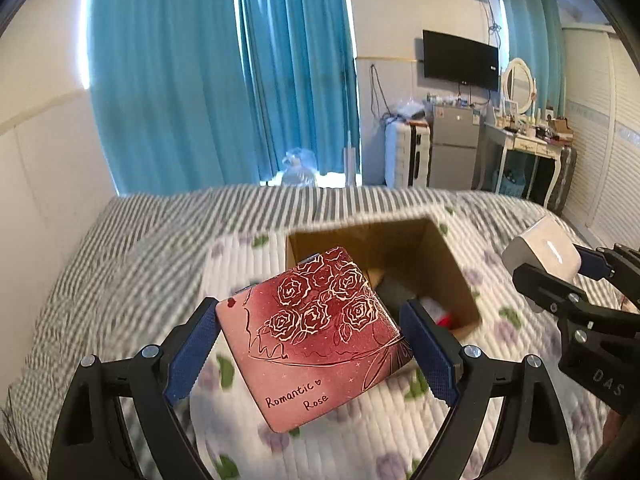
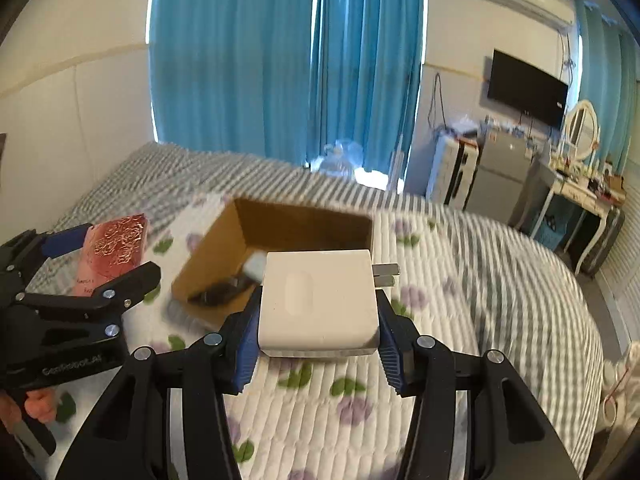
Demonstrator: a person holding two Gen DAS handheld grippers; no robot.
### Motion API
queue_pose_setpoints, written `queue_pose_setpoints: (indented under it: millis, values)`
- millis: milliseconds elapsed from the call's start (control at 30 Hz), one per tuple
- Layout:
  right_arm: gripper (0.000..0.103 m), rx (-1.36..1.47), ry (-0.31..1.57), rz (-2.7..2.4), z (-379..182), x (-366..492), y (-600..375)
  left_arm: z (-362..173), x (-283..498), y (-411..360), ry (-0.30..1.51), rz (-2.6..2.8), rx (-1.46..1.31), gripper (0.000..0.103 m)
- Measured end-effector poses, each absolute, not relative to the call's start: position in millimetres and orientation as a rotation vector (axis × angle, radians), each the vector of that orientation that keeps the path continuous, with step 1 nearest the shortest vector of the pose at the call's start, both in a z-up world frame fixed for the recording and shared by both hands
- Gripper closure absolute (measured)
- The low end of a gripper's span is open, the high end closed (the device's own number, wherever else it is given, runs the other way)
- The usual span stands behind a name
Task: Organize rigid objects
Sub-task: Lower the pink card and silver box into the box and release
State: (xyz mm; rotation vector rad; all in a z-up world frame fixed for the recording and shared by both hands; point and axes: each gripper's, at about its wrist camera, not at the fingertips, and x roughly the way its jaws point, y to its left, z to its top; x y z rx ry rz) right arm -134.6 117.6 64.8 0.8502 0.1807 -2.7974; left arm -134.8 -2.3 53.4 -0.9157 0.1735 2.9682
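Observation:
My left gripper (image 1: 310, 354) is shut on a red "Romantic Rose" box (image 1: 312, 332) and holds it above the bed, just in front of an open cardboard box (image 1: 452, 256). My right gripper (image 2: 318, 344) is shut on a white plug charger (image 2: 318, 300) whose prongs point right. The charger hangs near the cardboard box (image 2: 224, 252), which holds a dark object and a white one. The right gripper with the charger (image 1: 544, 252) shows at the right of the left wrist view. The left gripper with the red box (image 2: 116, 248) shows at the left of the right wrist view.
The bed has a floral quilt (image 2: 340, 400) over a grey striped cover (image 1: 120, 248). Blue curtains (image 1: 220, 80) hang behind it. A suitcase, small fridge (image 1: 454, 146), wall TV and a cluttered dressing table (image 1: 528, 140) stand at the far right.

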Motion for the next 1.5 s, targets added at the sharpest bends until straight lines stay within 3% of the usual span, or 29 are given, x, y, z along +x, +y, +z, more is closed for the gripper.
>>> queue_pose_setpoints:
  millis: [233,567,967,1467,1500]
  values:
    - [0.053,0.79,0.195,-2.81,80,-189,115,58,-203,5,0.196,2.971,-0.912,0.012]
    - [0.053,0.827,0.203,-2.798,44,-275,111,-10,-291,27,0.236,2.901,-1.077,0.012]
    - [0.053,0.898,0.176,-2.757,7,-308,117,-38,-302,21,0.225,2.85,-1.185,0.01]
    - [0.052,1.016,0.115,-2.715,-21,-333,104,-15,-281,-11,0.152,2.923,-1.086,0.009]
    - [0.045,1.025,0.104,-2.716,-23,-335,104,-13,-280,-12,0.151,2.926,-1.074,0.009]
